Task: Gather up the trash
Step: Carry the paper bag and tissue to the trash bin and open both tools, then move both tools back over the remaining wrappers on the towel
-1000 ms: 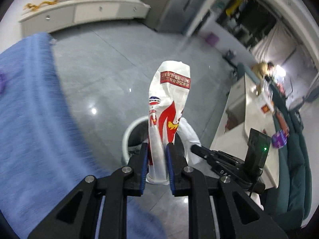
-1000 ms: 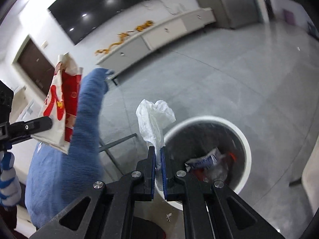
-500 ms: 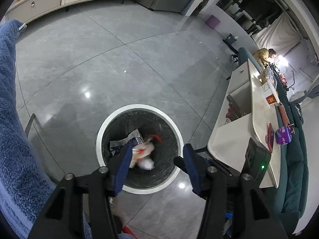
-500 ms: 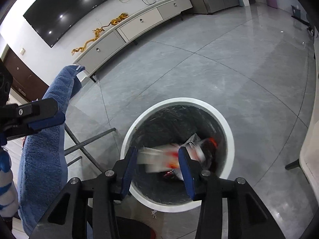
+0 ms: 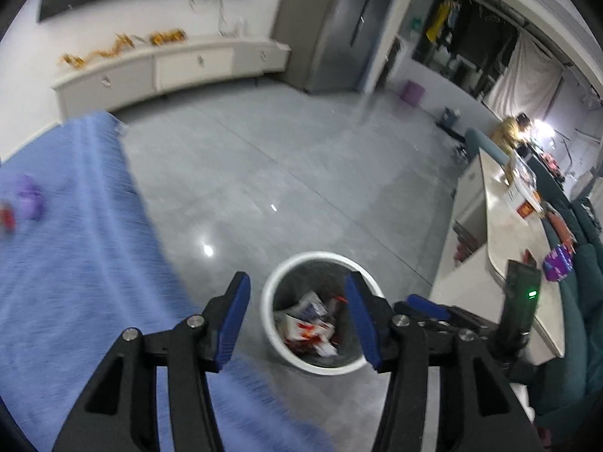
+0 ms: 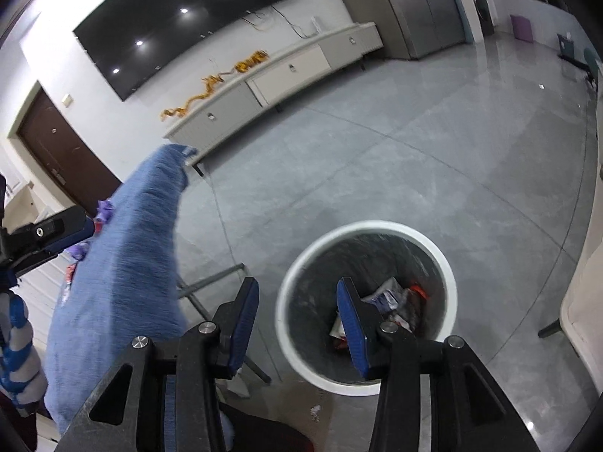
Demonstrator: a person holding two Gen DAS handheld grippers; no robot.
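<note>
A white-rimmed round bin [image 5: 272, 339] stands on the grey floor and holds crumpled wrappers [image 5: 307, 326], white, red and blue. My left gripper [image 5: 297, 290] hovers above it, open, with nothing between its blue pads. Beside it, my right gripper [image 6: 297, 293] is open and empty too, over the bin [image 6: 371, 226] and its wrappers [image 6: 392, 295]. Each gripper shows in the other's view: the right gripper [image 5: 426, 305] and the left gripper [image 6: 56, 231]. On the blue cloth [image 5: 75, 248] lie a purple wrapper [image 5: 28, 196] and a red scrap [image 5: 5, 218], both blurred.
The blue cloth [image 6: 124, 263] covers a table left of the bin, with metal legs [image 6: 211, 278] under it. A white counter [image 5: 501, 256] and a teal sofa [image 5: 580, 301] stand to the right. A long white cabinet [image 6: 286, 71] lines the far wall. A small scrap [image 6: 316, 410] lies on the floor.
My left gripper let go of a white and red bag, my right of a crumpled white piece. Both dropped into the bin. Both grippers then tilted up from the bin.
</note>
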